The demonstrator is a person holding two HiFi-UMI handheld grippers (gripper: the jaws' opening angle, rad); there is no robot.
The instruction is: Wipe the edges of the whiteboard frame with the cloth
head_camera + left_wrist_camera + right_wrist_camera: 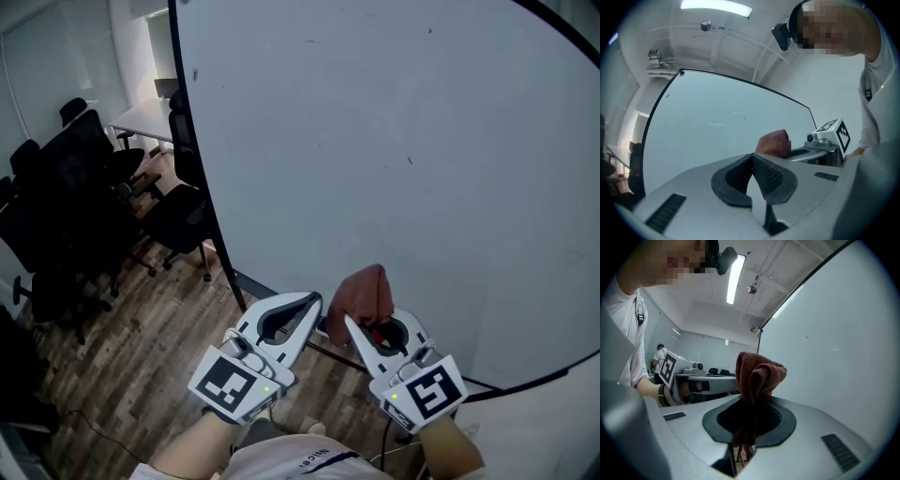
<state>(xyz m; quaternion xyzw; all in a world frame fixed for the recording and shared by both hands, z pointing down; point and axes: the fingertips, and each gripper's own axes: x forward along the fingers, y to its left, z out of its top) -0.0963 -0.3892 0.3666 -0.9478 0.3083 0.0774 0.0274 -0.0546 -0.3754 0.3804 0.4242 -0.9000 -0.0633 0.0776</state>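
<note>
A large whiteboard (394, 141) with a thin black frame (202, 178) fills the head view; its lower edge runs just past both grippers. My right gripper (361, 323) is shut on a bunched red-brown cloth (364, 292), which sticks up past the jaws close to the board's bottom edge. The right gripper view shows the cloth (757, 376) pinched between the jaws, the board (843, 352) to its right. My left gripper (309, 305) is shut with nothing in it, beside the right one. From the left gripper view the cloth (774, 143) shows beyond the closed jaws.
Black office chairs (75, 187) and a white table (145, 120) stand to the left of the board on a wood floor (141, 328). A ceiling light (733, 280) hangs overhead. The board's left frame edge (651, 122) curves up in the left gripper view.
</note>
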